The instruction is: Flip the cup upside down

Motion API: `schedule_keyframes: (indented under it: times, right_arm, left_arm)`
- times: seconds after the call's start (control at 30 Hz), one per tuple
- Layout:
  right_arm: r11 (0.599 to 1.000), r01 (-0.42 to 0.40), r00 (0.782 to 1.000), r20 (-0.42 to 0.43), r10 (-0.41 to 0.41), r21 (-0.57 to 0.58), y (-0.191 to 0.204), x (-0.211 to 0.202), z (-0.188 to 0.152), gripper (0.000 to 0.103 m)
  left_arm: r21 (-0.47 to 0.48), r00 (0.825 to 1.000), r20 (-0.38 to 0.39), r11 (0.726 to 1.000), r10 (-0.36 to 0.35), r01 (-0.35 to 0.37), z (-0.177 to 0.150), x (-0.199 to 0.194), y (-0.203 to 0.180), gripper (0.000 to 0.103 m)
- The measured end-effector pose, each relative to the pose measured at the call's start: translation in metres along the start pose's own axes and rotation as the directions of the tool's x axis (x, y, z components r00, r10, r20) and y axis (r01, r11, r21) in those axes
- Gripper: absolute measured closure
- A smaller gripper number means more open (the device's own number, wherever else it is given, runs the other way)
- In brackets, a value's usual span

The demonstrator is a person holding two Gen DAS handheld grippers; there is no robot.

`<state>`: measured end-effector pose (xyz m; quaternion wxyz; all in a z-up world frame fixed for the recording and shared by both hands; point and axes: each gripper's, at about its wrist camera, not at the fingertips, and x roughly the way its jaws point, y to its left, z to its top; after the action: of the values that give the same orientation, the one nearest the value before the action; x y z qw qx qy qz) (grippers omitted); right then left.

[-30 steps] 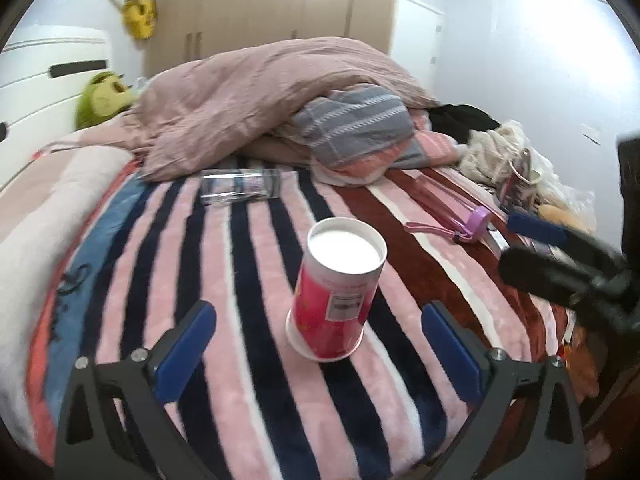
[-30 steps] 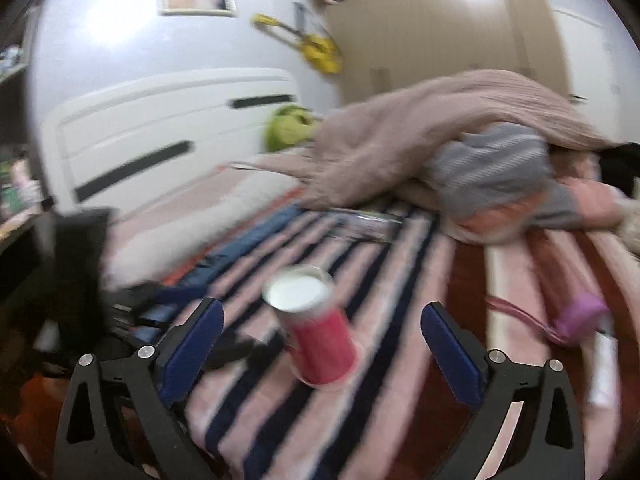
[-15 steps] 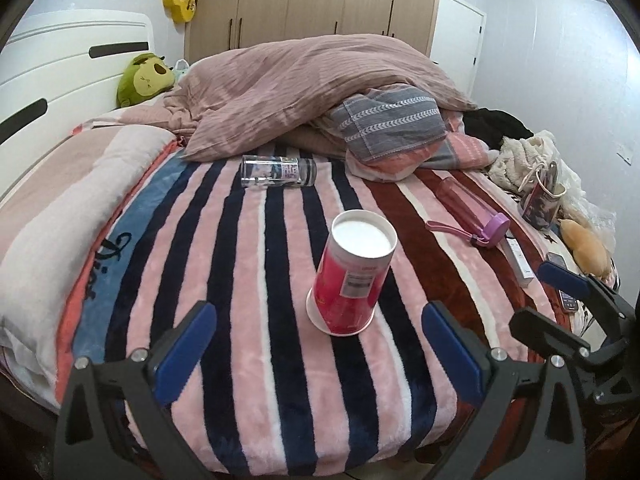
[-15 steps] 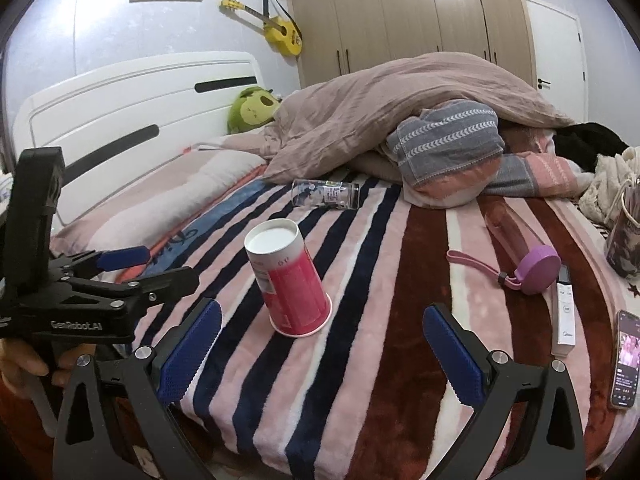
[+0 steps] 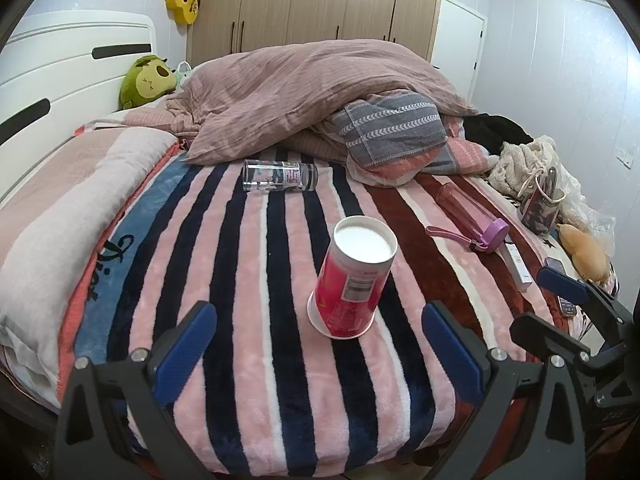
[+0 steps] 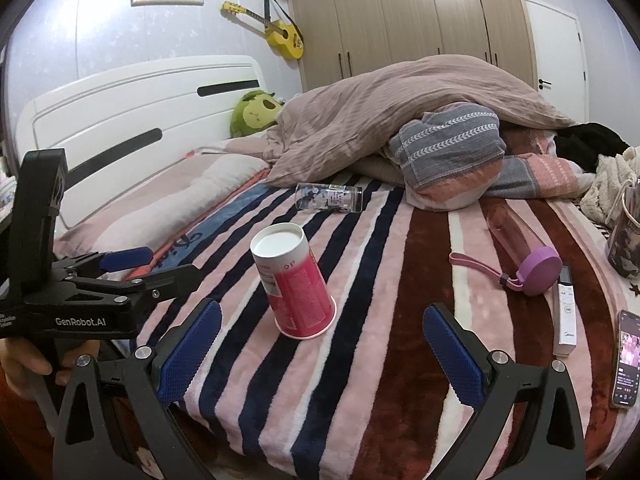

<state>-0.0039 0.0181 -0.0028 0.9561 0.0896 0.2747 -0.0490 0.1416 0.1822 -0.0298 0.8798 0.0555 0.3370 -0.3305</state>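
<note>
Striped blanket [image 5: 248, 300] bears one inverted red cup [image 5: 352, 280]; left claw [image 5: 320, 344] and right claw [image 6: 320, 344] gape wide, empty.

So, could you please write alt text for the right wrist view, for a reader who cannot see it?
A red paper cup stands upside down, white base up, on a striped blanket, ahead of the open right gripper. The open left gripper hovers at left; a pink bottle lies at right.
</note>
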Motion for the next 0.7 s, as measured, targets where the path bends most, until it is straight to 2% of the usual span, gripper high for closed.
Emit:
schedule_keyframes:
  times: [0.7]
  right_arm:
    - [1.000, -0.011, 1.000, 0.004, 0.011, 0.004, 0.0049, 0.0003, 0.0012, 0.002]
  left_arm:
    - [0.013, 1.000, 0.009, 1.000, 0.011, -0.011, 0.0027, -0.0064, -0.0033, 0.001]
